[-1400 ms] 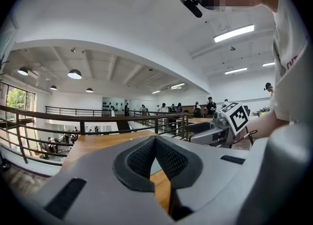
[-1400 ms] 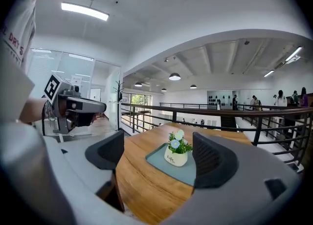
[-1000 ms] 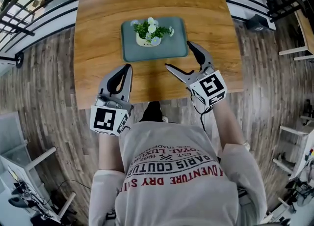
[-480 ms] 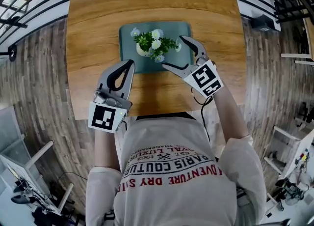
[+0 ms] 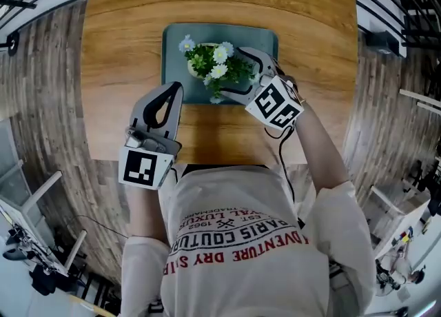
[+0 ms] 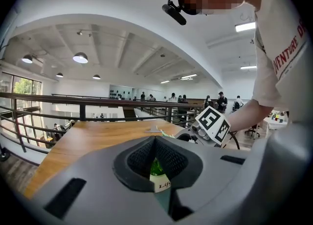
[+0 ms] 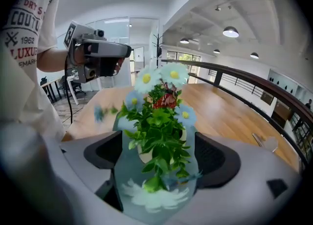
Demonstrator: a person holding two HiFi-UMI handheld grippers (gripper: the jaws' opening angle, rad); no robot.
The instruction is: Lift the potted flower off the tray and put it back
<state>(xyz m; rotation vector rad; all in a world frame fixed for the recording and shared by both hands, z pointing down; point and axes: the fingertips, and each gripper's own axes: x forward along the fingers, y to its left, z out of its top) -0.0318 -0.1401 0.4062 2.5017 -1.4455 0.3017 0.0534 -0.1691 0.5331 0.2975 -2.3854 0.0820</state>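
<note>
The potted flower [image 5: 210, 66] is sitting on the tray [image 5: 172, 40], mid-surface [image 5: 138, 5]. The right claw [image 5: 234, 72] is spreading wide around its foliage, gripping nothing. Closing here is risking a pinch on leaves rather than pot, likely tipping it. The left claw [image 5: 172, 91] is idling pinched together, nearer left.

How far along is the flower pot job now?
Nothing is done yet: the potted flower stands on the tray. In hand: the right gripper is open, with its jaws on both sides of it; the left gripper is shut near the tray. Remaining: grip, lift, put back.
</note>
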